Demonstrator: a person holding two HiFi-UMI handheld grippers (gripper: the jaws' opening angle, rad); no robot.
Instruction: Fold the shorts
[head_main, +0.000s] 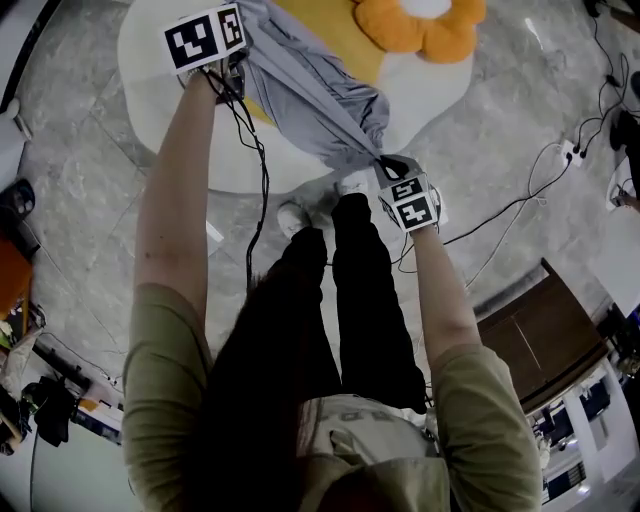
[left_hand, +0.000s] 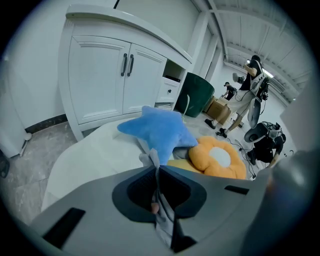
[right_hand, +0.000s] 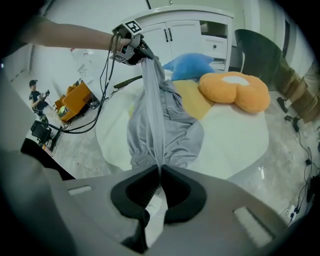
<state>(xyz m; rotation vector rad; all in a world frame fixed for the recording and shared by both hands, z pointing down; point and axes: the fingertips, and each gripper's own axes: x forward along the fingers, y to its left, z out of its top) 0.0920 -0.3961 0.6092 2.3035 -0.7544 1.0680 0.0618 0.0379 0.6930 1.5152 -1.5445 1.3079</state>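
Observation:
Grey shorts (head_main: 312, 95) hang stretched between my two grippers above a round white table (head_main: 190, 140). My left gripper (head_main: 237, 74) is at the far left, shut on one end of the fabric. The right gripper (head_main: 388, 163) is nearer the person, shut on the bunched other end. In the left gripper view a strip of grey cloth (left_hand: 151, 159) is pinched in the left gripper (left_hand: 158, 169). In the right gripper view the shorts (right_hand: 159, 120) run taut from the right gripper (right_hand: 160, 173) up to the left gripper (right_hand: 142, 53); the slack middle sags onto the table.
An orange flower plush (head_main: 422, 26), a blue star plush (left_hand: 159, 129) and a yellow cushion (head_main: 330, 30) lie on the table's far side. A white cabinet (left_hand: 110, 80) stands behind it. Cables (head_main: 520, 200) cross the floor and a wooden unit (head_main: 540, 330) stands at the right.

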